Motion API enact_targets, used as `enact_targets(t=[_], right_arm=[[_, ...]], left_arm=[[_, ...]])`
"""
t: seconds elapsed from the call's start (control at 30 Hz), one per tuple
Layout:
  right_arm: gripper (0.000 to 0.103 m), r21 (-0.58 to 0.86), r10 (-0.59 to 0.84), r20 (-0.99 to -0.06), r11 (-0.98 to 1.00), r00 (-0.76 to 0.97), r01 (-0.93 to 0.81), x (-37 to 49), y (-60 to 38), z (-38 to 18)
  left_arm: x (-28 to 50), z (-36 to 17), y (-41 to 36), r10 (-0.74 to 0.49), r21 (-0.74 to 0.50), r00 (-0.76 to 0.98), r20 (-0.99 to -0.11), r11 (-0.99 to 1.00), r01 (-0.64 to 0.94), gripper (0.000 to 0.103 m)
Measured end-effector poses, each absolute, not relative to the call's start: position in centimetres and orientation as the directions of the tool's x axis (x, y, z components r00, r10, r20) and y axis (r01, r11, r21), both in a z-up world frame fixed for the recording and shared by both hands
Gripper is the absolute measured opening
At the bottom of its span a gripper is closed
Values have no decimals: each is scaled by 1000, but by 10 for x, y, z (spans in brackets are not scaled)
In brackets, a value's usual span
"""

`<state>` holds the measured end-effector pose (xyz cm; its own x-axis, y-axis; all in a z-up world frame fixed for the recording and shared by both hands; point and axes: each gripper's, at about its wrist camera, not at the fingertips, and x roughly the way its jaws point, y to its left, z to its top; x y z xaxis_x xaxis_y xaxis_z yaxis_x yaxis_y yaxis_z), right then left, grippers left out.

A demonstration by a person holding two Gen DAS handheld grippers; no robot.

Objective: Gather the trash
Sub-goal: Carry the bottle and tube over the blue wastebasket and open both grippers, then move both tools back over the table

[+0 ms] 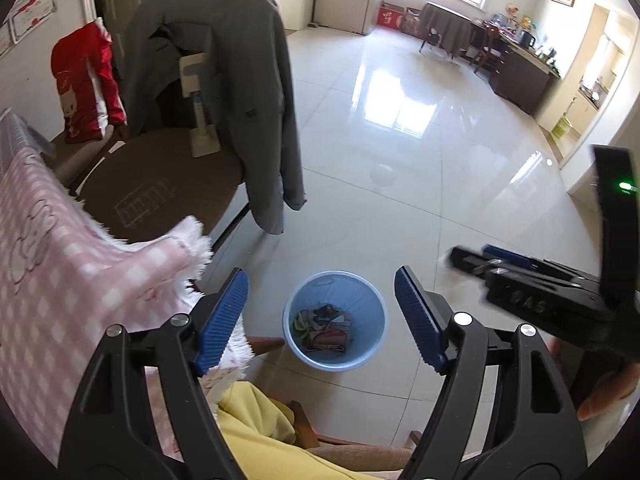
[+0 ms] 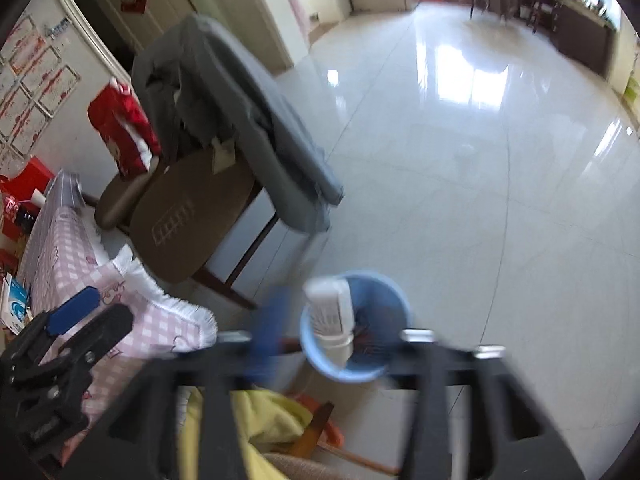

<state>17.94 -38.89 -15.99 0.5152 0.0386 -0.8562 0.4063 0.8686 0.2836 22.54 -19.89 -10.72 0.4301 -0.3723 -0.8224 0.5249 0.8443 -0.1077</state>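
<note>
The left gripper (image 1: 322, 314) hangs over the floor with its blue fingers (image 1: 222, 316) wide apart and nothing between them; right below that gap sits the blue bin (image 1: 374, 300), with scraps of trash (image 1: 324, 330) lying at its bottom. The right gripper (image 2: 332, 340) is very blurry; a white bottle (image 2: 331, 314) shows just in front of it, over the near edge of the bin (image 2: 394, 292) (I cannot tell if the fingers are holding it or how far apart they are). Close by on the left is a yellow cloth (image 1: 256, 420) and a pink checked cover (image 1: 72, 264) with a white fringe. Next comes a brown chair (image 1: 160, 188) with a grey jacket (image 1: 236, 92) hung over its back; a red bag (image 1: 86, 80) sits behind it by the wall. The shiny tiled floor (image 1: 460, 152) runs far back to a covered table (image 1: 444, 26) and a dark cabinet (image 1: 524, 76) near the window.
</note>
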Motion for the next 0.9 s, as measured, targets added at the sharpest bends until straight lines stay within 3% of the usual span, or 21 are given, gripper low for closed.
enact_targets(t=[0.47,0.9], right_arm=[[78,226,1,-810,924,587,310,189,-343,-120],[79,208,65,-750,968,659,141,212,-268,-71]], left_arm=[[235,-86,-153,-369,-140,498,-784,888,438,75],[232,-53,-72,-330,-170,606,-724,937,306,75]])
